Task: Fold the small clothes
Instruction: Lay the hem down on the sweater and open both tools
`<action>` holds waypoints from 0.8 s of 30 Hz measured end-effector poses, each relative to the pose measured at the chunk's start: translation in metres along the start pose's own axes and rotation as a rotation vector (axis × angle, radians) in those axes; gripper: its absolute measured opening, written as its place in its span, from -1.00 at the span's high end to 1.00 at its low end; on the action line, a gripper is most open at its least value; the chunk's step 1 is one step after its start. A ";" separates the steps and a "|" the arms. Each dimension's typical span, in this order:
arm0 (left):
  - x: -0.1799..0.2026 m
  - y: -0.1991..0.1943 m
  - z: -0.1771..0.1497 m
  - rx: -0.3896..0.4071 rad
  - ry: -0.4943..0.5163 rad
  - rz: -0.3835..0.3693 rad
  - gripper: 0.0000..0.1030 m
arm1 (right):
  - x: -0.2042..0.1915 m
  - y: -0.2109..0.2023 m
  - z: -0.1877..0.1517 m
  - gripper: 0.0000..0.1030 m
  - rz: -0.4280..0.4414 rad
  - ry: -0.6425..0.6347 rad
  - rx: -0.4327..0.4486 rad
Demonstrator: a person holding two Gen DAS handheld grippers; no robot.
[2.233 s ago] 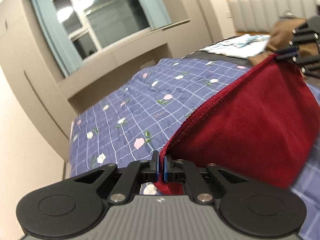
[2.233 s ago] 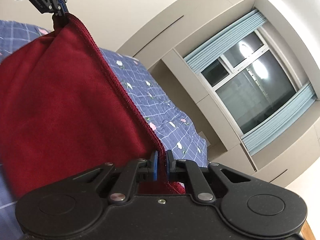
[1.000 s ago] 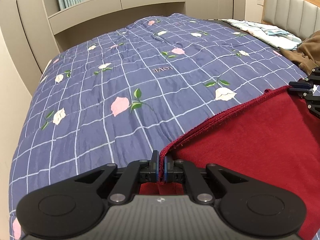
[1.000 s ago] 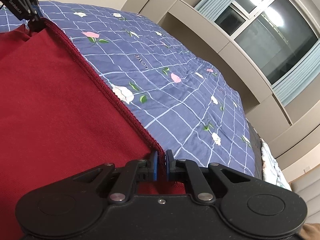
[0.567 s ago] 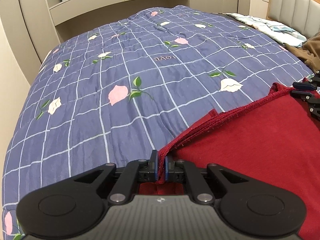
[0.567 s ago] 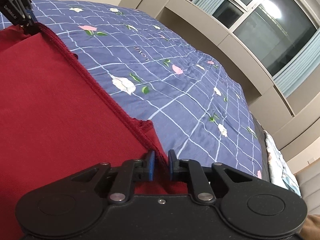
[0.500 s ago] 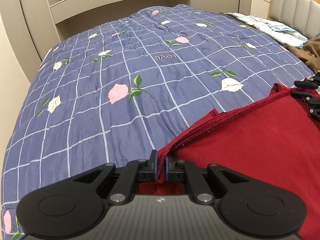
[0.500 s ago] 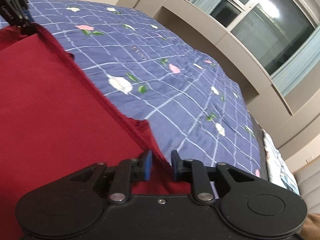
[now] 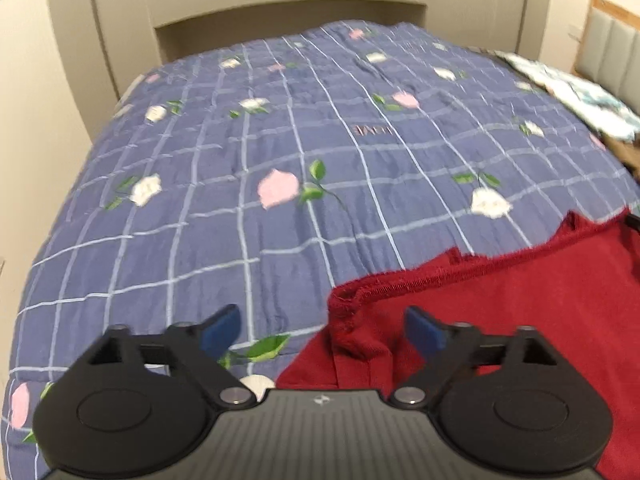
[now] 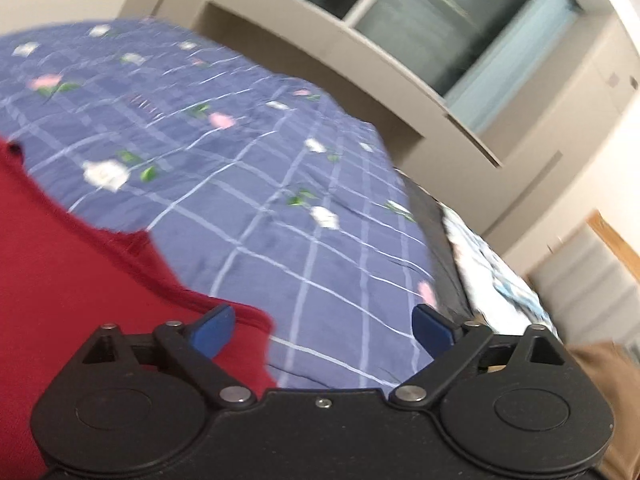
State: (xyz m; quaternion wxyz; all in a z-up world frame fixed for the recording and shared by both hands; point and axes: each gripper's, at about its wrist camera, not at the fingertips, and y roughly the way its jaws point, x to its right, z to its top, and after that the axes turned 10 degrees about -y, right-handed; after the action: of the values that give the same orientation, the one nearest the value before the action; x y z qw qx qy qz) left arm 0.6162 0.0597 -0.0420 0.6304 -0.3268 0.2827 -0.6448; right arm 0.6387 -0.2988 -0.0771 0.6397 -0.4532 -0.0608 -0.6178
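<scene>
The red garment (image 9: 500, 304) is laid flat on the blue floral bedspread (image 9: 280, 168), its hemmed edge running from the left hand-held gripper (image 9: 322, 330) to the right hand-held gripper (image 10: 322, 330), both just sprung wide and released, below a window (image 10: 420, 12).

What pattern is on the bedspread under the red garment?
Blue-purple quilted bedspread: pale grid lines, pink and white flowers; clearest in left wrist view.

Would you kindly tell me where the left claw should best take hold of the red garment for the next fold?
Probably the bunched hemmed corner of the red garment, approached from the bare quilt side. That corner stands slightly proud, between the open left claw pads, whose jaws have just opened.
</scene>
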 end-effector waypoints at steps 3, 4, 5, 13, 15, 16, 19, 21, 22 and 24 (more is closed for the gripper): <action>0.001 -0.017 -0.005 0.051 -0.016 0.009 -0.98 | 0.012 -0.020 -0.006 -0.99 0.008 0.057 0.037; 0.003 -0.024 -0.008 0.071 -0.020 0.011 -0.99 | 0.013 -0.031 -0.008 -0.99 0.014 0.063 0.059; 0.006 -0.031 -0.013 0.091 -0.022 0.009 -0.99 | 0.011 -0.040 -0.011 -0.99 0.019 0.061 0.075; 0.020 -0.079 -0.093 0.201 -0.002 0.011 -0.99 | -0.031 -0.116 -0.056 -0.99 0.071 -0.014 0.121; 0.019 -0.075 -0.110 0.165 -0.016 0.062 -0.99 | -0.043 -0.119 -0.070 -0.99 0.050 -0.049 0.078; 0.017 -0.072 -0.115 0.143 -0.024 0.081 -0.99 | -0.046 -0.118 -0.076 -0.99 0.043 -0.050 0.060; 0.009 -0.067 -0.127 0.123 -0.068 0.095 -1.00 | -0.043 -0.117 -0.093 -0.99 0.044 0.039 0.035; 0.002 -0.065 -0.127 0.103 -0.114 0.083 -1.00 | -0.035 -0.116 -0.097 -0.99 0.061 0.115 0.007; 0.000 -0.066 -0.125 0.092 -0.136 0.080 -1.00 | -0.030 -0.115 -0.096 -0.99 0.072 0.154 -0.014; -0.003 -0.071 -0.123 0.080 -0.175 0.093 -0.99 | -0.027 -0.119 -0.094 -0.99 0.072 0.189 -0.035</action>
State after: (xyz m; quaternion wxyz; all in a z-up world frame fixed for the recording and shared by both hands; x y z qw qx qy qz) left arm 0.4761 0.0605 -0.0644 0.6944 -0.3430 0.2156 -0.5947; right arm 0.4865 -0.3195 -0.0884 0.6563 -0.4058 0.0271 -0.6355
